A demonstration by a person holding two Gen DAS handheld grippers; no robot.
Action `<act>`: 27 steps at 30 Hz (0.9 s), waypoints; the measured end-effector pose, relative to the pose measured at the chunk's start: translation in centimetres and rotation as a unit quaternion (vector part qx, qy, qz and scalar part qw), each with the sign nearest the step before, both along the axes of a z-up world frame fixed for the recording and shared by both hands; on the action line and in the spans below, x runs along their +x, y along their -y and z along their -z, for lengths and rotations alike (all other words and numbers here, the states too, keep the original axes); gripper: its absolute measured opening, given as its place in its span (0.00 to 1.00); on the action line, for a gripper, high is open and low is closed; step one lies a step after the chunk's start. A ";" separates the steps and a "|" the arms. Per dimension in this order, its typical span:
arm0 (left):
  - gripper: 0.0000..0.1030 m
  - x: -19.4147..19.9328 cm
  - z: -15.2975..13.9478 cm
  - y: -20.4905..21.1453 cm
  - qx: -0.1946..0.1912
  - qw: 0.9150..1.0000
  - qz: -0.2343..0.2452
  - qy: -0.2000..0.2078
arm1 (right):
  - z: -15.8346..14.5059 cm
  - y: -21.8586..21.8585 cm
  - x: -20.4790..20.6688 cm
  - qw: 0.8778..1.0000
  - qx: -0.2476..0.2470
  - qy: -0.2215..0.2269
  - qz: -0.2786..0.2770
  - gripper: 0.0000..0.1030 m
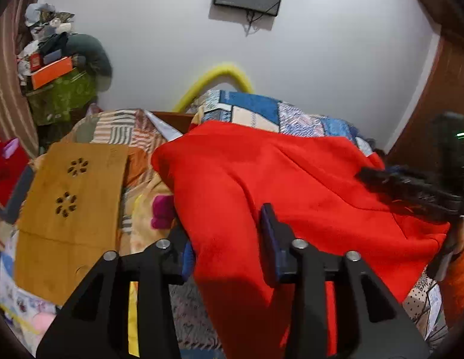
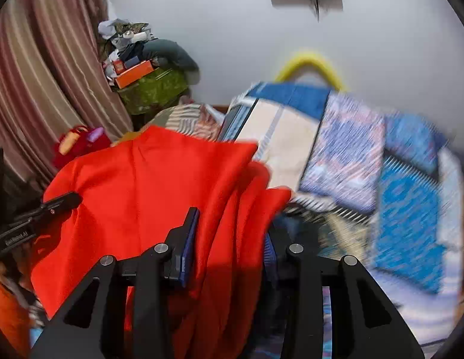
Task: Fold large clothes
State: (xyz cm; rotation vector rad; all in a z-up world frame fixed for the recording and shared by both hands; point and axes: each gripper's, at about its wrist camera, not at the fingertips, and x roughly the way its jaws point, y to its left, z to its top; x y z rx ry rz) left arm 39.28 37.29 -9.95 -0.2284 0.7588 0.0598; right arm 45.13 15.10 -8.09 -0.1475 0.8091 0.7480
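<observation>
A large red fleece cloth (image 1: 291, 179) lies spread over the bed, with its near edge hanging toward me. In the left wrist view my left gripper (image 1: 229, 248) straddles that near edge; the cloth runs loosely through the wide gap between its blue pads (image 1: 270, 239), so it is open. In the right wrist view my right gripper (image 2: 229, 245) stands over bunched folds of the same red cloth (image 2: 160, 179), which pass between its parted pads, also open. Each gripper shows in the other's view: the right gripper (image 1: 411, 188) at the right, the left gripper (image 2: 61, 202) at the left.
A wooden lap tray (image 1: 73, 203) lies on the bed to the left of the cloth. A blue patterned quilt (image 2: 351, 155) is heaped behind and to the right. A cluttered pile (image 1: 58, 68) and a striped curtain (image 2: 28, 74) fill the back left corner. An orange sleeve (image 1: 459, 275) shows at right.
</observation>
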 end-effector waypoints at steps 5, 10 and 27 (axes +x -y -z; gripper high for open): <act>0.53 -2.5 -1.2 1.2 0.023 1.000 -0.010 0.008 | -2.0 0.8 -2.1 0.999 0.021 0.035 -0.004 0.64; 0.60 -4.6 -0.8 2.8 0.045 0.999 -0.004 -0.001 | -0.2 0.1 -4.0 0.999 -0.015 0.032 -0.024 0.73; 0.67 -13.1 -5.8 3.6 0.051 0.997 -0.058 0.031 | -3.9 6.7 -10.2 0.996 -0.002 0.083 0.018 0.73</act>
